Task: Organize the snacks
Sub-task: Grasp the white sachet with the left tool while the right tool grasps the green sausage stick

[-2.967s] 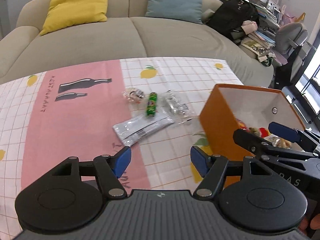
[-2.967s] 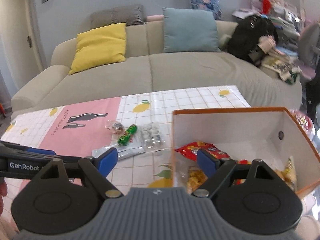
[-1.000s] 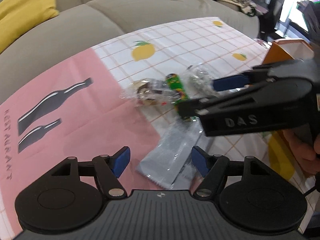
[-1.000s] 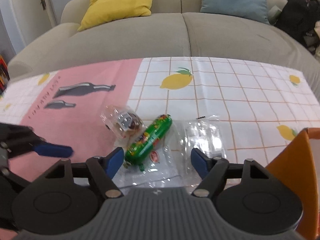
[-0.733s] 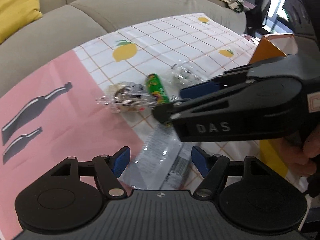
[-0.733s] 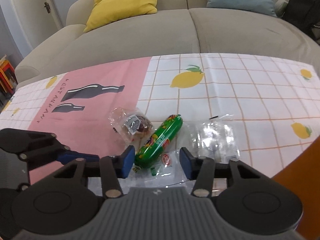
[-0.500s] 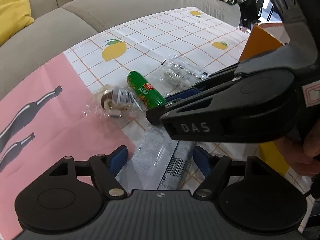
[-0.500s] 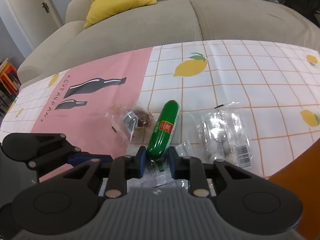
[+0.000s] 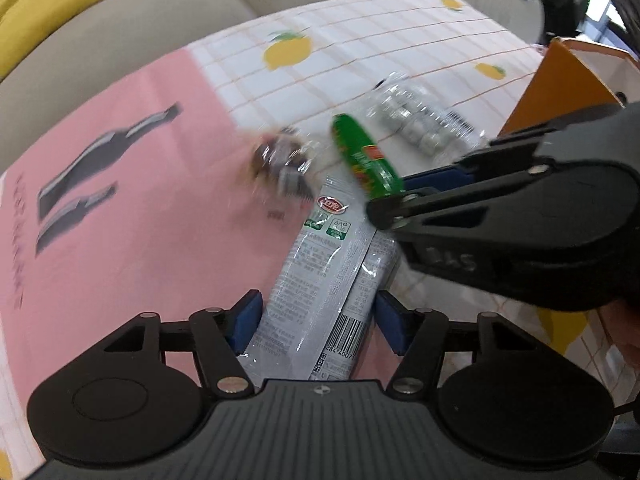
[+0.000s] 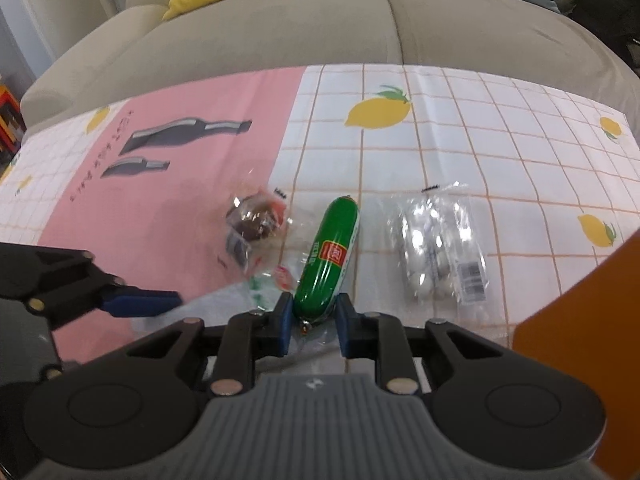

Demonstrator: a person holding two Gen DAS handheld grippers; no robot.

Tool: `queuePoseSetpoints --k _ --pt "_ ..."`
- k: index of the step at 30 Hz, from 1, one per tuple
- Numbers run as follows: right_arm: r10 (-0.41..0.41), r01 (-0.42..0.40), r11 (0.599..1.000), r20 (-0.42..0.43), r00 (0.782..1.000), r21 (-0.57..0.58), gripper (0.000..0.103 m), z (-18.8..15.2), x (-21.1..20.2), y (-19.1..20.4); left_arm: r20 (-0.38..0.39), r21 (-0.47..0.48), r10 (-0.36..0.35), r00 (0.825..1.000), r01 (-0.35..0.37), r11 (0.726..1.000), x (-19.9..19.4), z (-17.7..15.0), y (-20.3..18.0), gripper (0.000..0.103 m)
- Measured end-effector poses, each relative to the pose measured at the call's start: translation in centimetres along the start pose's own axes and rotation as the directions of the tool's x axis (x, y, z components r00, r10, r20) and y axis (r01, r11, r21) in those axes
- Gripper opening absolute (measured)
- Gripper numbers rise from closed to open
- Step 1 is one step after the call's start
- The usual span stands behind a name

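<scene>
Right wrist view: the right gripper (image 10: 311, 317) has its fingers clamped on the near end of the green sausage (image 10: 329, 259). Left gripper (image 9: 316, 322) fingers are closing around the silver packet (image 9: 324, 280), which lies between them on the worktop (image 9: 120, 240); neither pad is pressing it.

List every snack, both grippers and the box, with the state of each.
green sausage: clamped at its near end, tilted up.
silver packet: flat on the cloth, between the closing left jaws.
round wrapped snack: loose on the cloth.
clear candy bag: loose, flat.
right gripper: shut on the sausage.
left gripper: closing, not gripping.
orange box: open-topped.
</scene>
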State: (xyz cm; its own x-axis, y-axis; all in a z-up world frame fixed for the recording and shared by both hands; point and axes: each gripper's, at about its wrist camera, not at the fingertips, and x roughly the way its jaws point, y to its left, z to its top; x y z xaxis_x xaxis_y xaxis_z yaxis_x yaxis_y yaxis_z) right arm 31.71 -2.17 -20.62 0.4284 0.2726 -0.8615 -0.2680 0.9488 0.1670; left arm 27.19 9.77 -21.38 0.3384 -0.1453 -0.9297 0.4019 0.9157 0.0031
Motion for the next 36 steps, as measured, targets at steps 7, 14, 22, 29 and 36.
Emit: queuePoseSetpoints --k 7,14,22,29,36 --pt "0.020 -0.022 0.999 -0.048 0.999 -0.032 0.020 -1.7 -0.8 1.1 -0.042 -0.167 0.064 0.997 -0.070 0.984 -1.4 -2.5 1.5 0.070" --pt "0.030 -0.036 0.996 -0.075 0.997 -0.079 0.020 -3.2 -1.7 1.9 -0.012 -0.285 0.103 0.995 -0.103 0.953 -1.9 -3.8 2.3 0.071" --pt "0.044 -0.045 0.996 -0.024 0.999 -0.082 0.031 -2.8 -1.3 1.5 0.123 -0.164 0.072 0.990 -0.051 0.985 -1.2 -4.1 2.5 0.086" --pt "0.071 -0.069 0.992 0.010 0.997 -0.104 0.035 -2.3 -0.6 1.9 0.143 -0.079 0.053 0.988 -0.042 0.996 -0.9 -4.0 2.2 0.090" --pt "0.039 -0.034 0.988 0.026 0.999 -0.151 0.032 -2.5 -0.4 2.4 0.161 -0.074 0.042 0.986 -0.030 0.997 -0.6 -3.5 2.2 0.085"
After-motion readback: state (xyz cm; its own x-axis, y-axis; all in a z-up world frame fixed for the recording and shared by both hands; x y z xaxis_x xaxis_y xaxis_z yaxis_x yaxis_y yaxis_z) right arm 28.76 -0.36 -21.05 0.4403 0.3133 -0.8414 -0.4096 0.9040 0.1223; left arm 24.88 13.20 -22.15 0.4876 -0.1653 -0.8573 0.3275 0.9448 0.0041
